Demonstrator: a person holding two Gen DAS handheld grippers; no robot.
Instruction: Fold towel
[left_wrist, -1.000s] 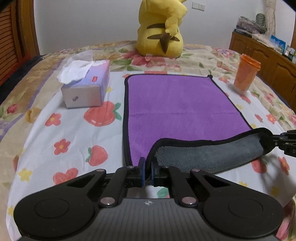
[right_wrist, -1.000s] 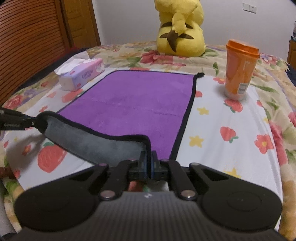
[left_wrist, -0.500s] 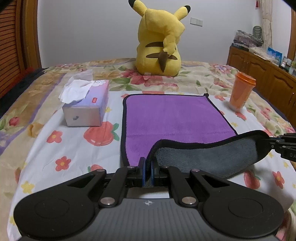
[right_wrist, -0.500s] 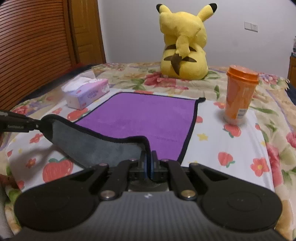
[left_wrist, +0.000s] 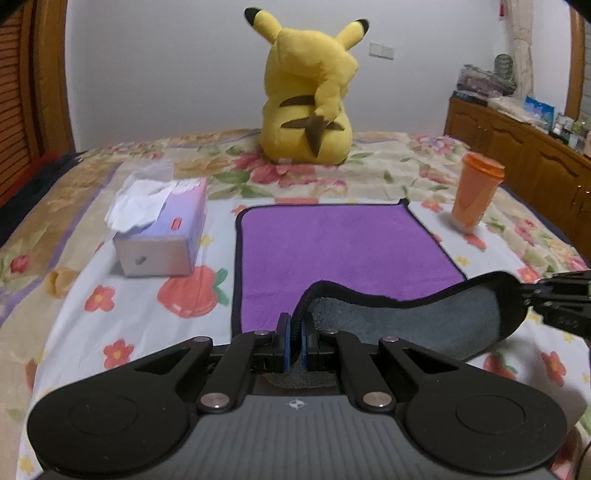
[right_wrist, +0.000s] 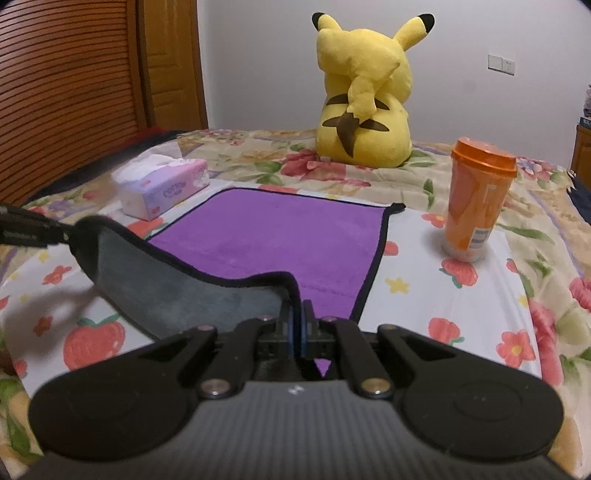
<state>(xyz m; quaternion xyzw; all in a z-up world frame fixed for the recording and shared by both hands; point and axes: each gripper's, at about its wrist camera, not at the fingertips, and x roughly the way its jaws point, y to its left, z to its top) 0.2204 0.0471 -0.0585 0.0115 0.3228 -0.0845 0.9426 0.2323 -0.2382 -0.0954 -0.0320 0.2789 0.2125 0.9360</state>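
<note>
A purple towel (left_wrist: 340, 251) with black trim and a grey underside lies on the flowered bedsheet; it also shows in the right wrist view (right_wrist: 273, 240). Its near edge is lifted and curls over, grey side (left_wrist: 424, 321) showing. My left gripper (left_wrist: 294, 332) is shut on the towel's near left corner. My right gripper (right_wrist: 297, 321) is shut on the near right corner. Each gripper's tip shows in the other's view, the right one (left_wrist: 554, 295) and the left one (right_wrist: 33, 232), holding the raised hem taut.
A tissue box (left_wrist: 162, 232) stands left of the towel. An orange lidded cup (right_wrist: 476, 199) stands to its right. A yellow Pikachu plush (left_wrist: 310, 99) sits beyond the far edge. A wooden cabinet (left_wrist: 517, 147) runs along the right wall.
Both grippers have risen and moved forward with the towel's near edge, lifting it higher and carrying the fold toward the far edge. The views now look more level across the bed.
</note>
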